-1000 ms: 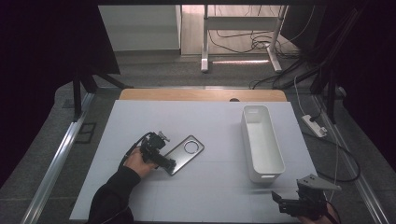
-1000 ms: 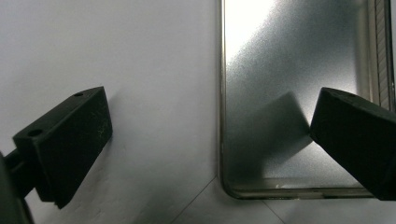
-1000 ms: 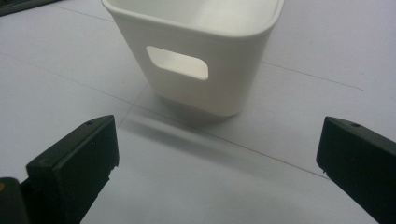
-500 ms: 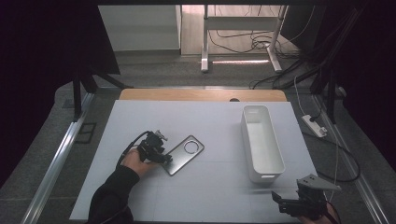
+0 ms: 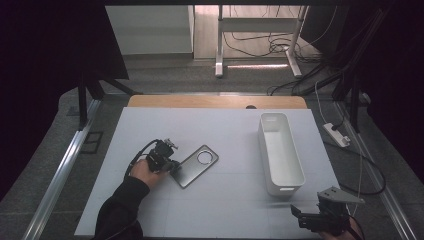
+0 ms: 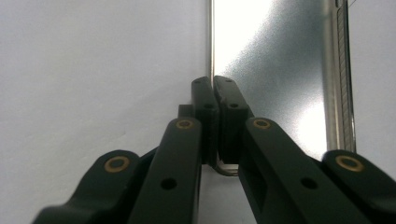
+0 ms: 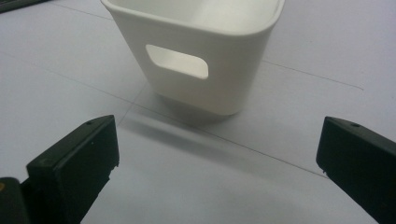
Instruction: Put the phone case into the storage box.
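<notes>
Since the earlier pictures the left gripper (image 5: 172, 166) has just been closing its jaws, and they now pinch the near corner of the metal plate (image 5: 196, 165), where before they stood spread around it. The plate has kept about its place on the white bench (image 5: 230, 145); the left hand (image 5: 145, 172) has shifted only slightly. The right gripper (image 5: 305, 218) sits as it did, at the bench's near right edge.

In the high view, the plate lies flat left of the bench's middle, slanted, with a round ring near its far end. The left gripper meets it from the near left, at its lower corner, with a dark sleeve (image 5: 117, 212) coming in from the bottom.

In the left gripper view, the two black jaws are drawn together, clenched on the thin edge of the shiny plate (image 6: 275, 70), which stretches away from the pads (image 6: 226, 100) and mostly to their right. One pad sits over the plate's face and the other at its outer edge.

In the right gripper view, the right gripper (image 7: 217, 154) has its jaws spread wide with nothing between them, released. Beyond them stands a white bin (image 7: 196, 56), its end wall with a handle slot facing the camera, apart from the jaws. In the high view the bin (image 5: 280, 150) is long and narrow, on the bench's right side, well apart from the plate.
</notes>
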{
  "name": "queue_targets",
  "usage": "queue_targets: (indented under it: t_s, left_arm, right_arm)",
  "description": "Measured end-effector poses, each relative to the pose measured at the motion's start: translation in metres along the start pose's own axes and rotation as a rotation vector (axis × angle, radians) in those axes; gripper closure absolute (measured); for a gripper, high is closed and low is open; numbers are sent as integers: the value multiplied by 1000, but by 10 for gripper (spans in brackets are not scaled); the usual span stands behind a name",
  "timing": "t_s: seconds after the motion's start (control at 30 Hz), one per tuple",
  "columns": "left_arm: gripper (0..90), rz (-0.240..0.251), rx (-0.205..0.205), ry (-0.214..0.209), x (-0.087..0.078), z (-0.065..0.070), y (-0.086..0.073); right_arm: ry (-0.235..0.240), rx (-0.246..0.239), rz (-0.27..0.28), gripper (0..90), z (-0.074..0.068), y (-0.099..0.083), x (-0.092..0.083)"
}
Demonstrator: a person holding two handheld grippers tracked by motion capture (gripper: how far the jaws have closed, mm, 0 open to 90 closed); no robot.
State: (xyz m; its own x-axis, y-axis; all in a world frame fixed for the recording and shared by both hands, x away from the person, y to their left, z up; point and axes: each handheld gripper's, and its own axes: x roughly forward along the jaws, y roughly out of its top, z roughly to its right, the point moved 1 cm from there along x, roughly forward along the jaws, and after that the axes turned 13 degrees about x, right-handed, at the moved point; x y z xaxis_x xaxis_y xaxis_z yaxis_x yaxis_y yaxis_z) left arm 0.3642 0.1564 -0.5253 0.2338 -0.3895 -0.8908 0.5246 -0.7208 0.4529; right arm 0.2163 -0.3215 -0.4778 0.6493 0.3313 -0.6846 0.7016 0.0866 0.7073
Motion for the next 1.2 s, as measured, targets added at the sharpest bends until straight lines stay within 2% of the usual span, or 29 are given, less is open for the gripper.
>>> queue_targets:
  t_s: [0.2, 0.33, 0.53, 0.6, 0.63, 0.67, 0.73, 0.8, 1.0, 1.07, 1.2]
  left_arm:
    - [892, 15, 1, 13, 0, 1, -2]
    - [893, 45, -9, -4, 0, 2, -2]
    - [892, 89, 9, 42, -10, 10, -3]
    - [892, 121, 8, 65, -15, 14, -4]
    - [892, 121, 8, 65, -15, 14, -4]
    - [892, 149, 10, 78, -20, 16, -6]
    - [892, 187, 11, 67, -24, 19, -7]
    - [892, 202, 16, 65, -27, 20, -9]
    - [892, 273, 5, 92, -39, 27, -16]
    - [892, 327, 1, 76, -45, 30, -20]
    - [892, 366, 1, 80, -52, 34, -24]
  right_arm:
    - [0, 0, 1, 0, 0, 0, 0]
    - [0, 0, 2, 0, 0, 0, 0]
    - [1, 2, 4, 0, 0, 0, 0]
    - [2, 1, 6, 0, 0, 0, 0]
    - [2, 1, 6, 0, 0, 0, 0]
    - [2, 2, 5, 0, 1, 0, 0]
    - [2, 2, 5, 0, 1, 0, 0]
    - [2, 2, 5, 0, 1, 0, 0]
    - [2, 4, 5, 0, 1, 0, 0]
    - [2, 4, 4, 0, 1, 0, 0]
    - [3, 3, 4, 0, 1, 0, 0]
